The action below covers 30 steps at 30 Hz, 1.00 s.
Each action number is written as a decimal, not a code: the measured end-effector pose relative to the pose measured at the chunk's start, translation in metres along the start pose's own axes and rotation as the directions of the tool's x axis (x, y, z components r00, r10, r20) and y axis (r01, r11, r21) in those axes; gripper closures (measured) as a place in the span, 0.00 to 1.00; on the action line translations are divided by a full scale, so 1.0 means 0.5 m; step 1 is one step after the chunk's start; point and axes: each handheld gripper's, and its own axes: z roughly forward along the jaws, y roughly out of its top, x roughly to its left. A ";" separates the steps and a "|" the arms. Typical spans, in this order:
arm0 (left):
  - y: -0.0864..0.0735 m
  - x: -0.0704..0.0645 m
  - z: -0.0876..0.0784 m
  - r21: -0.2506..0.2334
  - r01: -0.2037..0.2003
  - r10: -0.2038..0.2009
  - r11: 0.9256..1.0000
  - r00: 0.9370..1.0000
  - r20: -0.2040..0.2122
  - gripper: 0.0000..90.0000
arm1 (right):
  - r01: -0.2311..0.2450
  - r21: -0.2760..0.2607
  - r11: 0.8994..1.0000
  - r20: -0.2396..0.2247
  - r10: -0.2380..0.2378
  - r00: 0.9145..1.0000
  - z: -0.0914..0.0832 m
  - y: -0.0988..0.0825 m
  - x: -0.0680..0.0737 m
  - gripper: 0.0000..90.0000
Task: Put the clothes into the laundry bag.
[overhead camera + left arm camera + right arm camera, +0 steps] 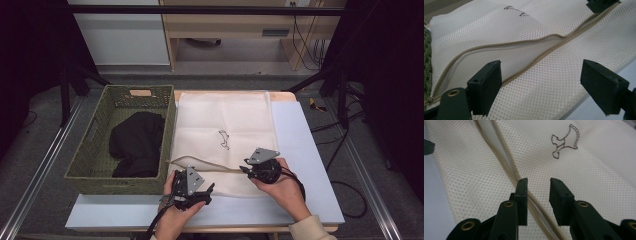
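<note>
A cream mesh bag (pixel 225 120) lies flat on the table, with a small dark stitched logo (pixel 223 139) on it. Its beige zipper (pixel 524 42) gapes partly open along the near side. My left gripper (pixel 207 192) hovers at the bag's near left corner; its jaws (pixel 541 75) stand wide apart over the mesh below the zipper, holding nothing. From the right, my right gripper (pixel 246 169) points at the zipper line. Its jaws (pixel 538 182) keep a narrow gap just above the zipper (pixel 506 152), and nothing is pinched between them.
A green woven basket (pixel 95 165) stands left of the bag with a black garment (pixel 137 142) inside. The pale blue table top (pixel 300 150) shows bare on the right and along the front edge. Dark frame rails run along both sides.
</note>
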 end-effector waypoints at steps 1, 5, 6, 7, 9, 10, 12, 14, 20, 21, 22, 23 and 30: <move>0.000 0.000 0.000 0.000 0.000 0.000 1.000 1.000 0.000 0.20 | 0.009 0.004 1.000 -0.011 -0.009 1.000 0.007 0.003 0.003 0.77; -0.009 0.005 0.004 0.009 0.004 -0.004 1.000 1.000 0.002 0.21 | 0.030 0.024 0.999 -0.038 -0.029 0.999 0.035 0.016 0.015 0.77; -0.009 0.005 0.004 0.009 0.004 -0.004 1.000 1.000 0.002 0.21 | 0.030 0.024 0.999 -0.038 -0.029 0.999 0.035 0.016 0.015 0.77; -0.010 0.005 0.005 0.009 0.010 -0.010 1.000 1.000 0.005 0.21 | 0.031 0.026 0.999 -0.058 -0.030 0.998 0.047 0.024 0.021 0.77; -0.010 0.004 0.005 0.009 0.010 -0.010 1.000 1.000 0.000 0.21 | 0.034 0.029 0.999 -0.065 -0.032 0.997 0.058 0.033 0.026 0.75; -0.010 0.003 0.005 0.008 0.010 -0.010 1.000 1.000 -0.001 0.21 | 0.034 0.029 0.999 -0.065 -0.032 0.997 0.058 0.033 0.026 0.75; -0.008 0.001 0.005 0.006 0.002 -0.002 1.000 1.000 0.002 0.21 | 0.037 0.028 0.999 -0.074 -0.035 0.997 0.074 0.045 0.034 0.72; -0.008 0.001 0.006 0.006 0.002 -0.002 1.000 1.000 0.001 0.21 | 0.040 0.028 0.999 -0.074 -0.038 0.997 0.079 0.048 0.035 0.71; -0.009 0.002 0.007 0.007 0.007 -0.007 1.000 1.000 -0.001 0.21 | 0.039 0.052 0.998 -0.056 -0.036 0.998 0.107 0.058 0.044 0.61; -0.009 0.002 0.008 0.006 0.008 -0.008 1.000 1.000 0.000 0.21 | 0.036 0.054 0.998 -0.052 -0.033 0.998 0.110 0.059 0.045 0.61; -0.009 0.002 0.008 0.006 0.008 -0.008 1.000 1.000 0.000 0.21 | 0.036 0.054 0.998 -0.052 -0.033 0.998 0.110 0.059 0.045 0.61; -0.009 0.002 0.008 0.006 0.007 -0.007 1.000 1.000 0.001 0.21 | 0.033 0.070 0.997 -0.051 -0.029 0.998 0.115 0.059 0.044 0.64; -0.010 0.000 0.011 0.009 0.007 -0.007 1.000 1.000 0.004 0.23 | 0.030 0.073 0.997 -0.058 -0.025 0.998 0.117 0.061 0.036 0.94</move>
